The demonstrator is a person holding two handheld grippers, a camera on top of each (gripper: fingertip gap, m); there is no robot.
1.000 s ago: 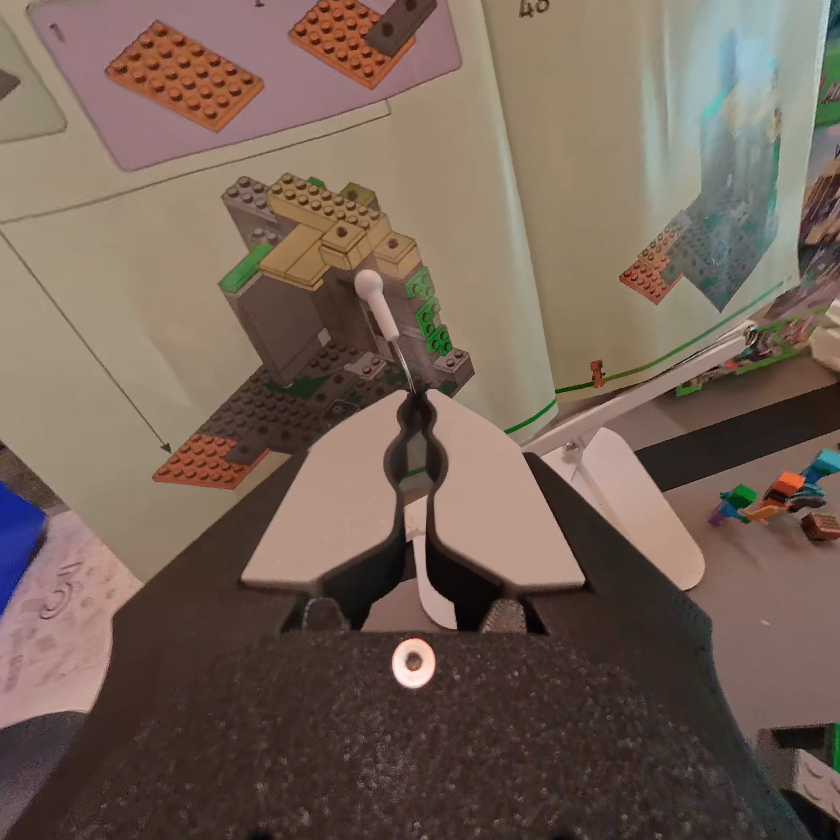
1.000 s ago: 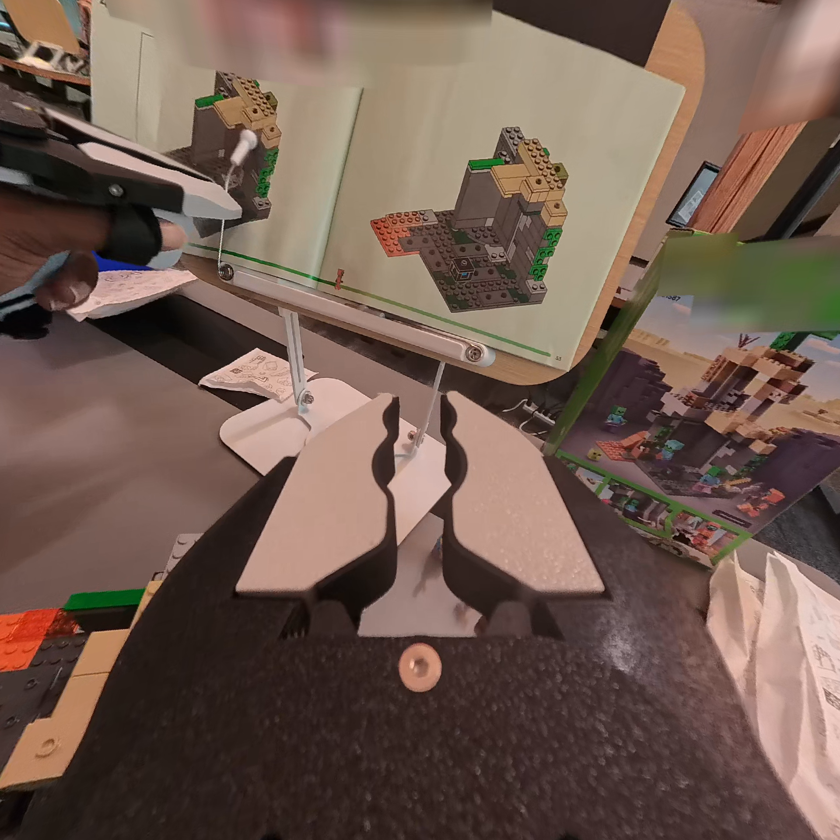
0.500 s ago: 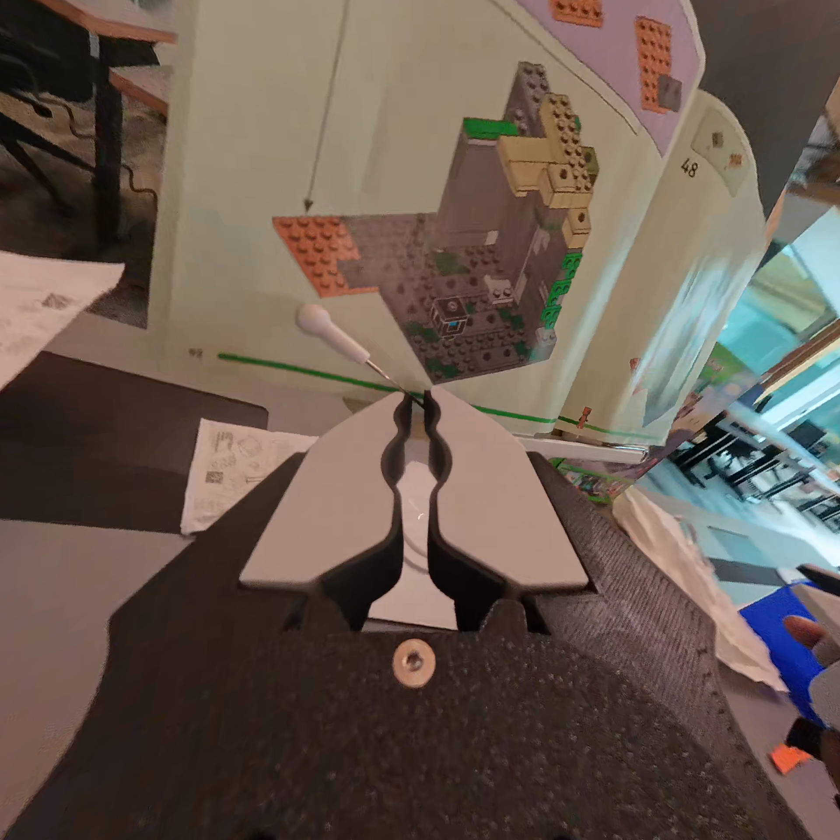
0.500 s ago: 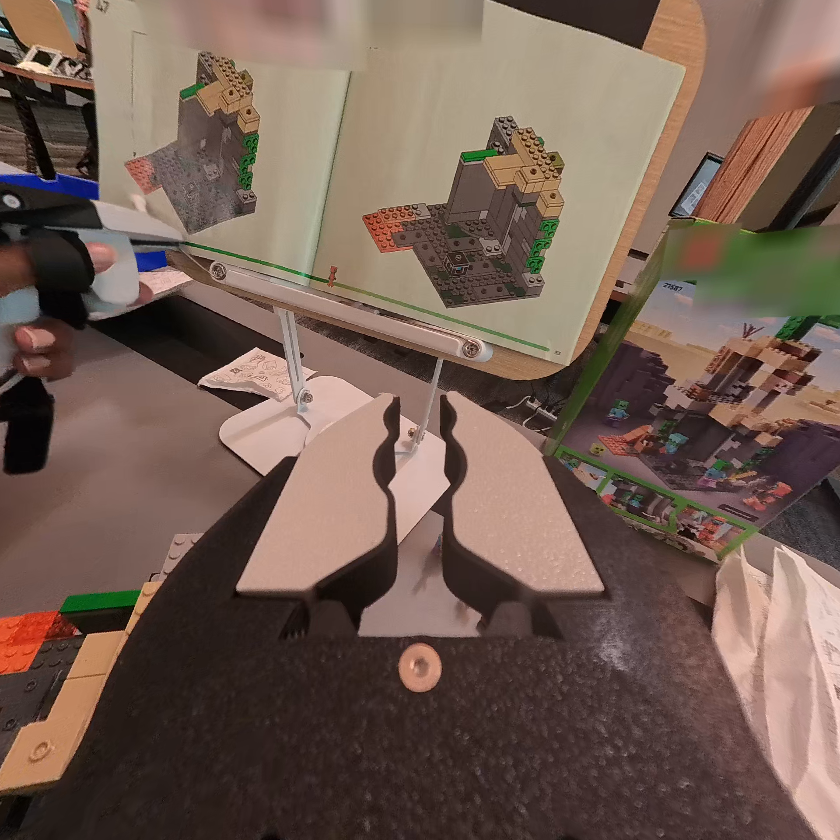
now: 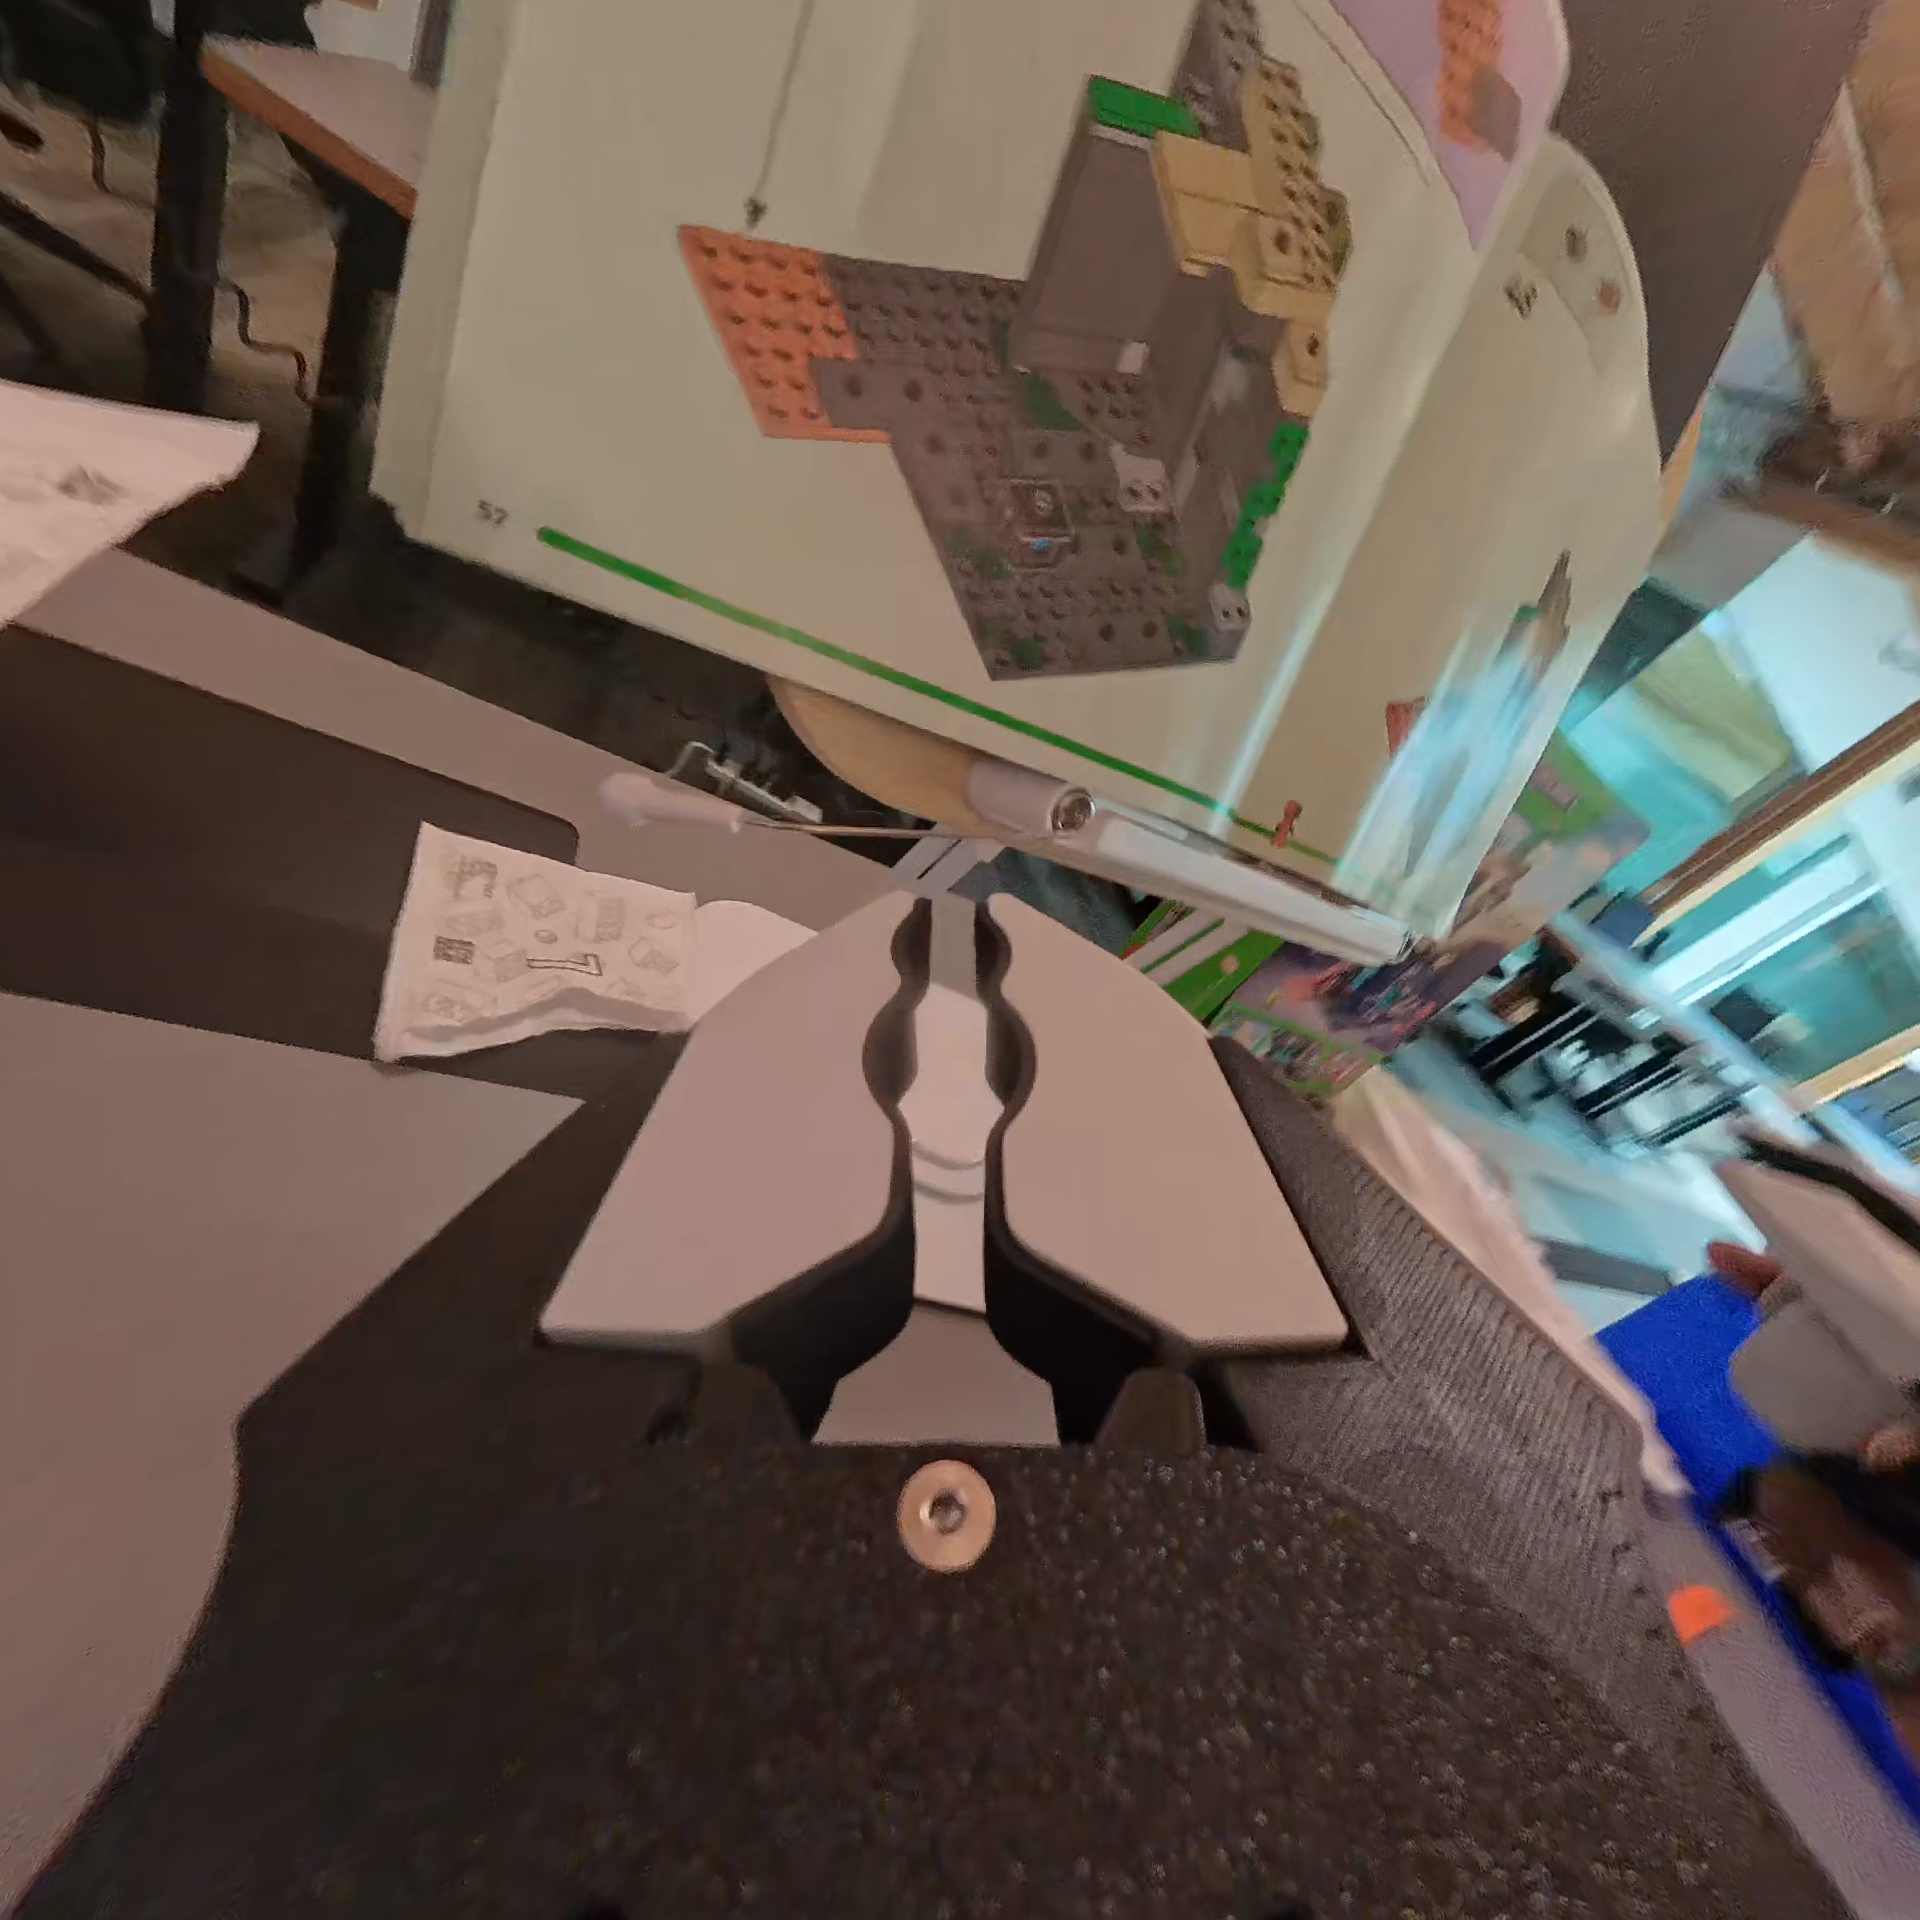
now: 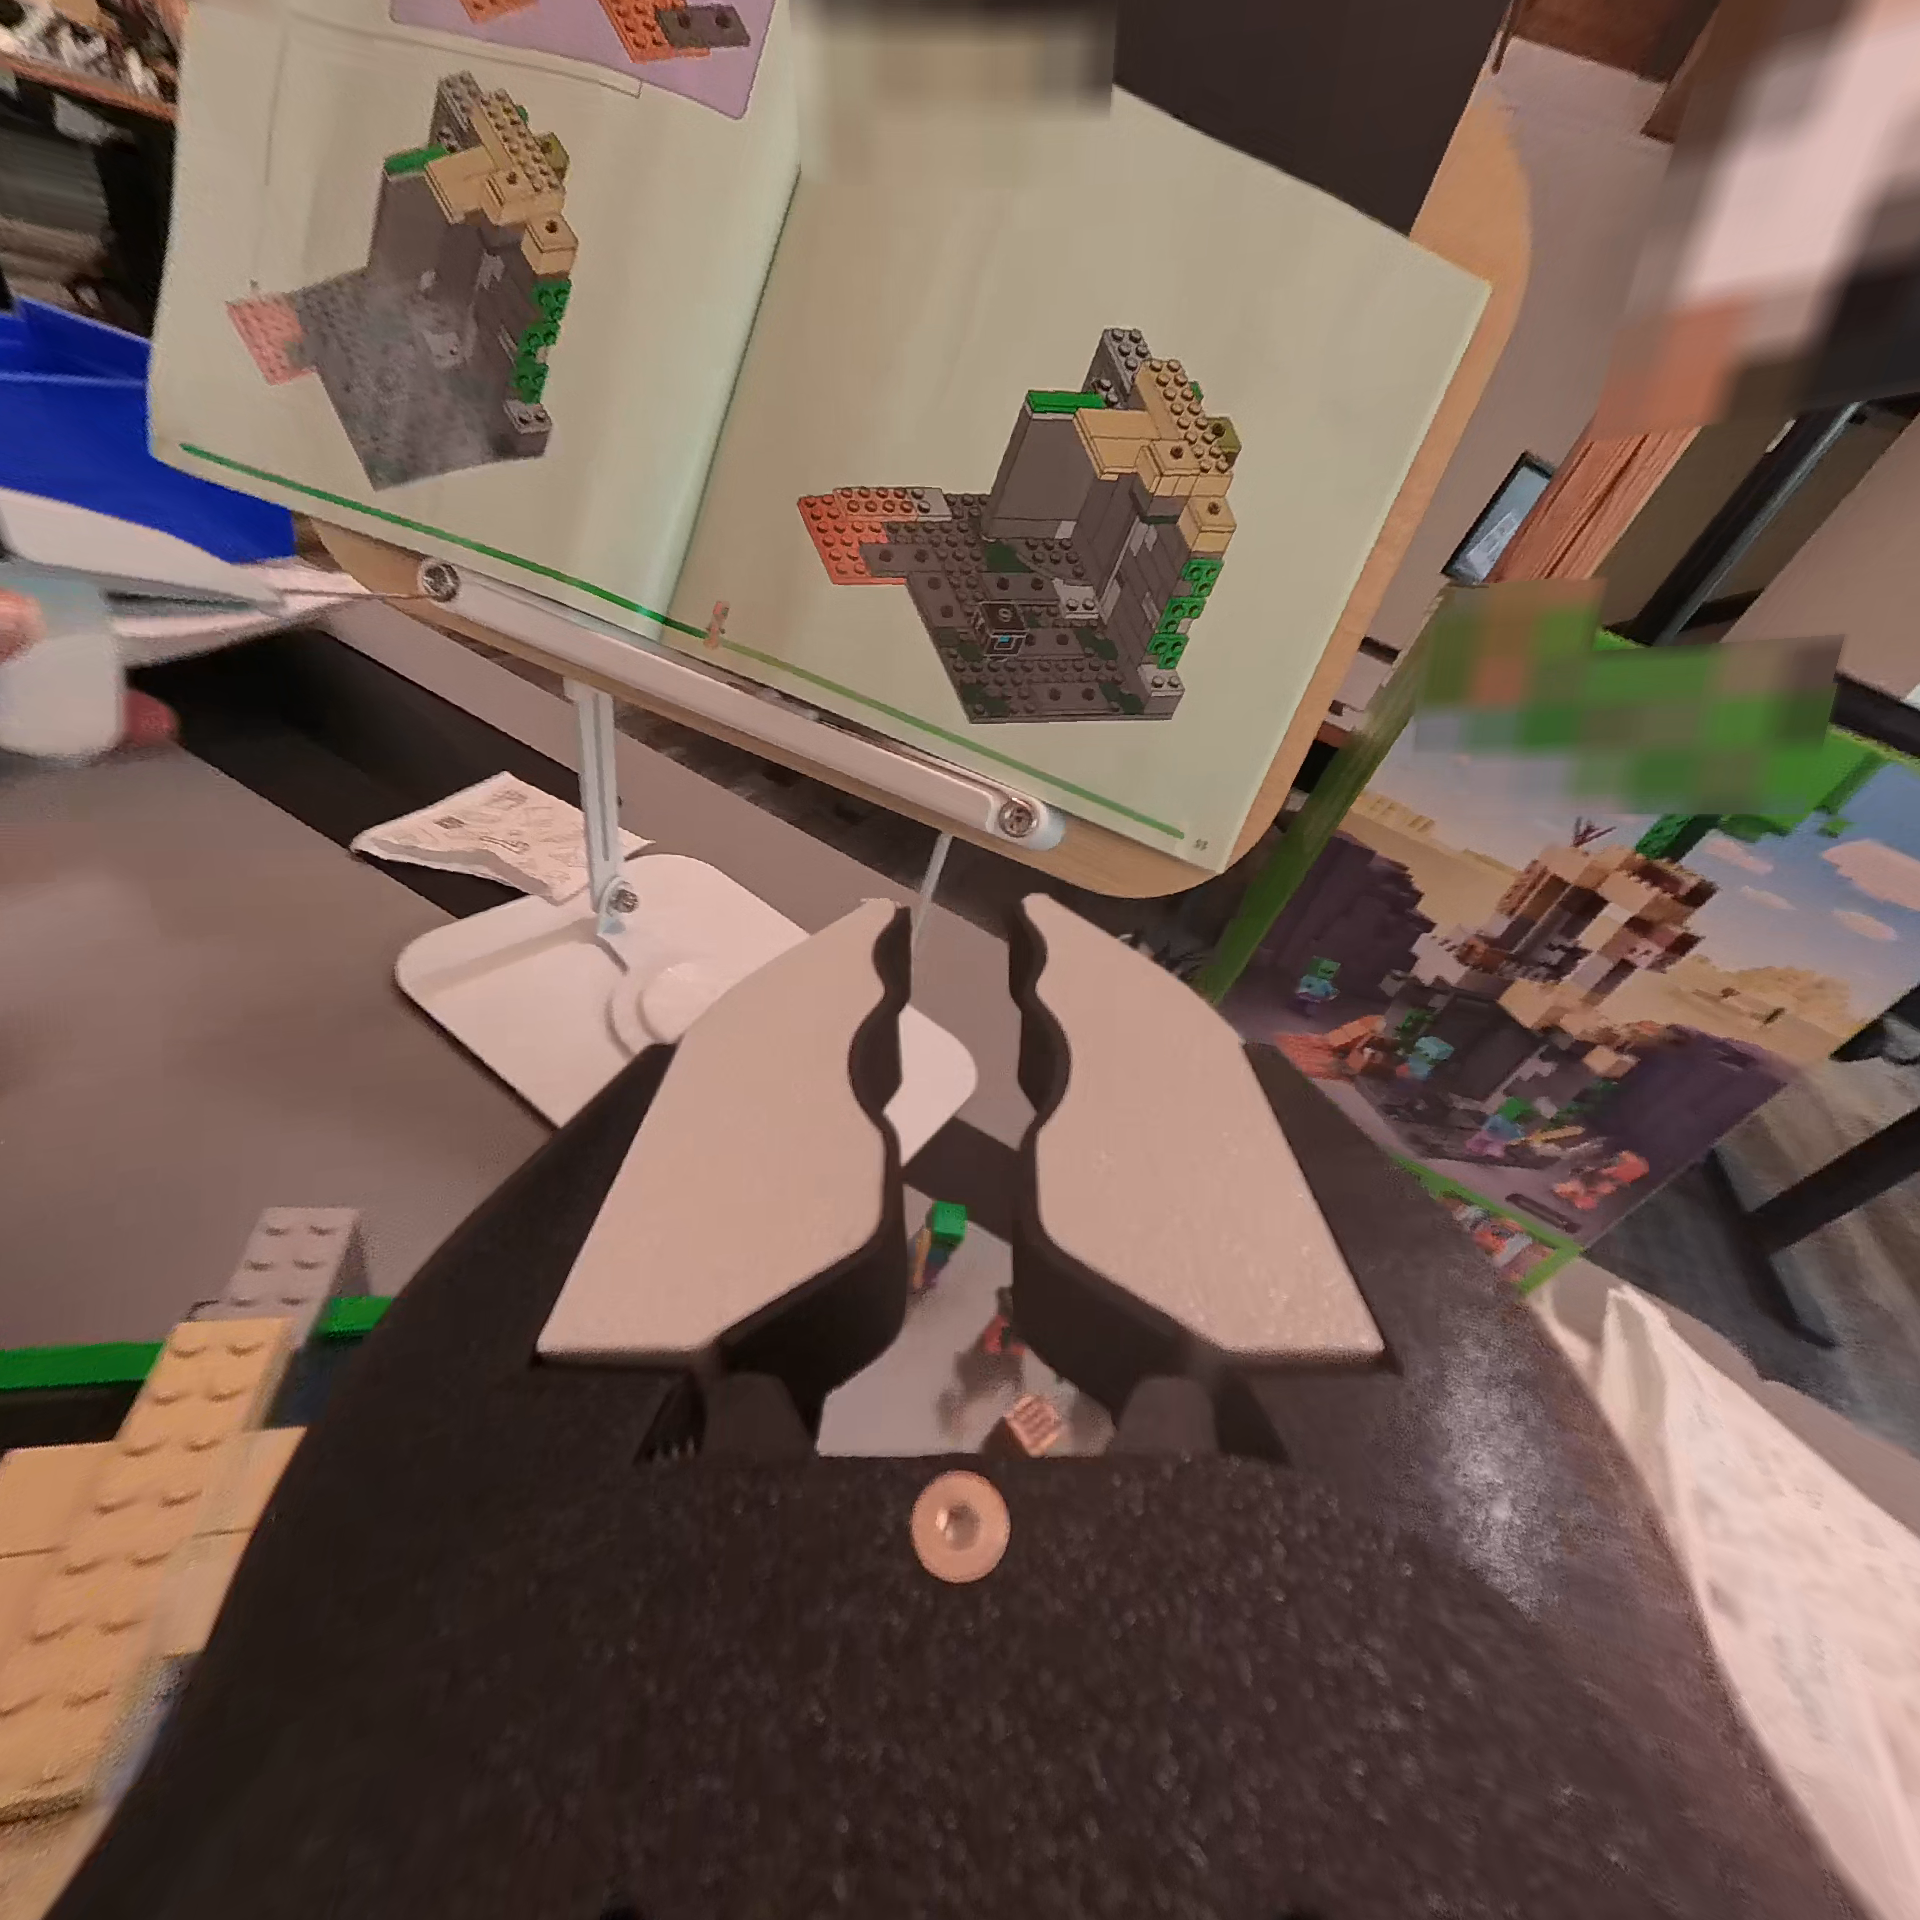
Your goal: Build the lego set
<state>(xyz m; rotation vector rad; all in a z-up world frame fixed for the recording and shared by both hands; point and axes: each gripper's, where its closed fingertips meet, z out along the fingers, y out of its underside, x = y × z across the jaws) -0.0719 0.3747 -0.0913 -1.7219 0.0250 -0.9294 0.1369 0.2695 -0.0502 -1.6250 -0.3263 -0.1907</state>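
My left gripper (image 5: 949,902) is at the left end of the book stand's ledge (image 5: 1195,862). Its jaws are parted by a narrow gap. The thin wire page holder with a white tip (image 5: 639,803) lies flat just beyond the fingertips, pointing left. The open instruction booklet (image 5: 935,312) stands on the ledge and also shows in the right wrist view (image 6: 1039,364). My right gripper (image 6: 958,914) is open and empty, hovering in front of the stand's white base (image 6: 520,977). The tan, grey and green lego build (image 6: 156,1455) sits at the lower left.
The set's box (image 6: 1558,1039) stands right of the stand. A crumpled paper bag (image 6: 499,831) lies behind the base. Small figures (image 6: 940,1231) lie on the table under my right gripper. White bags (image 6: 1766,1558) are at the right, and a blue bin (image 6: 83,384) at the far left. The grippers' ends are close to 25 cm from one another.
My left gripper swung the wire page holder down from upright against the page to flat and pointing left. Its jaws have parted slightly. The right gripper rose and moved closer.
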